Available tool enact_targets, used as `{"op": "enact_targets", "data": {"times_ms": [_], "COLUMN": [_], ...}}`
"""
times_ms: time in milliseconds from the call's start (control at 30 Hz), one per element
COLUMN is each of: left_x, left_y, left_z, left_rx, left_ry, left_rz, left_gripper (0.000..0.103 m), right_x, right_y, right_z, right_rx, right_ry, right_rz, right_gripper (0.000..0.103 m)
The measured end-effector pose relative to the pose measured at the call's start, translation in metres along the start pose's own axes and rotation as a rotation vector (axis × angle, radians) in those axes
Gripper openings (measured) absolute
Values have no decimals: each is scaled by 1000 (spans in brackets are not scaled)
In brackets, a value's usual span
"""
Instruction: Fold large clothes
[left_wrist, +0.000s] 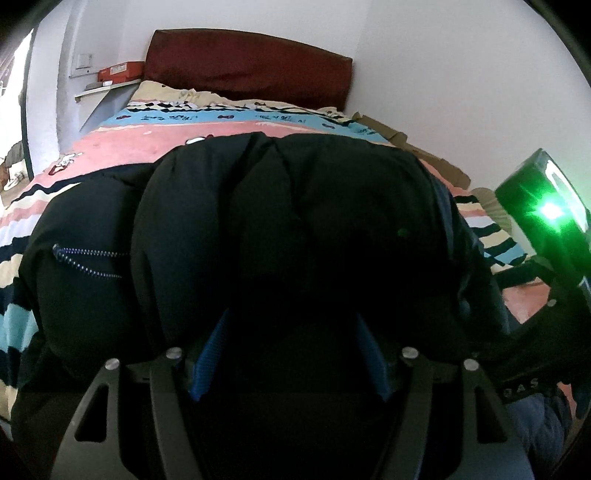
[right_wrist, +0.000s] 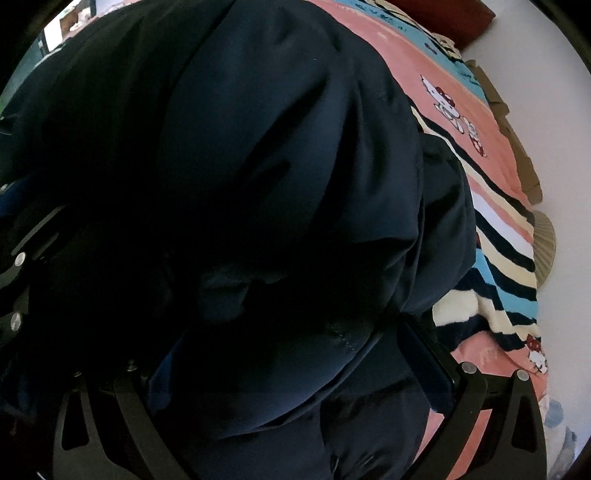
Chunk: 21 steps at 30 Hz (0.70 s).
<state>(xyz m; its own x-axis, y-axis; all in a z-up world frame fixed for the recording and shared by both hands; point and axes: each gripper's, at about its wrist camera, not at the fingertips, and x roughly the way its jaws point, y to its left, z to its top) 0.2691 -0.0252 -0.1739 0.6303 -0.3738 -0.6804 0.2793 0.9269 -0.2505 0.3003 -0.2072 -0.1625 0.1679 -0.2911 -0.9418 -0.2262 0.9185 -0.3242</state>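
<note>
The dark padded jacket (left_wrist: 280, 221) lies bunched on the striped bed cover (left_wrist: 110, 147), both the left gripper (left_wrist: 291, 354) and the right gripper (right_wrist: 295, 369) stand wide apart around its bulk, so I judge a fold is being pressed, and next needs flattening.

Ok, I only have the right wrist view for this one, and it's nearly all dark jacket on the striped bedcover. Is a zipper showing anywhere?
Observer: Yes. The left wrist view shows a zipper with pale teeth on the left part of the jacket, spread in a narrow V.
Operator: And the left gripper?
Observer: Its blue fingers stand wide apart with jacket fabric bulging between them. It is too dark to tell whether they press on it.
Operator: Anything past the bed?
Observer: A wall shelf beside the dark red headboard carries an orange-red box.
</note>
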Motion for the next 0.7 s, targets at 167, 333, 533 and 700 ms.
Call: {"op": "enact_targets", "data": {"times_ms": [167, 333, 533, 700], "left_x": [-1, -1, -1, -1], "left_y": [3, 6, 8, 8], "left_z": [-2, -3, -4, -4], "left_rx": [-13, -25, -28, -26], "left_ry": [-13, -21, -24, -22], "left_rz": [-27, -47, -56, -55], "left_gripper": [64, 64, 64, 64], "right_x": [0, 1, 2, 5], "right_y": [6, 10, 12, 11], "right_z": [4, 7, 8, 8], "right_rx": [-7, -9, -9, -2], "right_ry": [22, 34, 38, 37], "right_rz": [-23, -34, -39, -29], "right_gripper": [102, 102, 102, 102]}}
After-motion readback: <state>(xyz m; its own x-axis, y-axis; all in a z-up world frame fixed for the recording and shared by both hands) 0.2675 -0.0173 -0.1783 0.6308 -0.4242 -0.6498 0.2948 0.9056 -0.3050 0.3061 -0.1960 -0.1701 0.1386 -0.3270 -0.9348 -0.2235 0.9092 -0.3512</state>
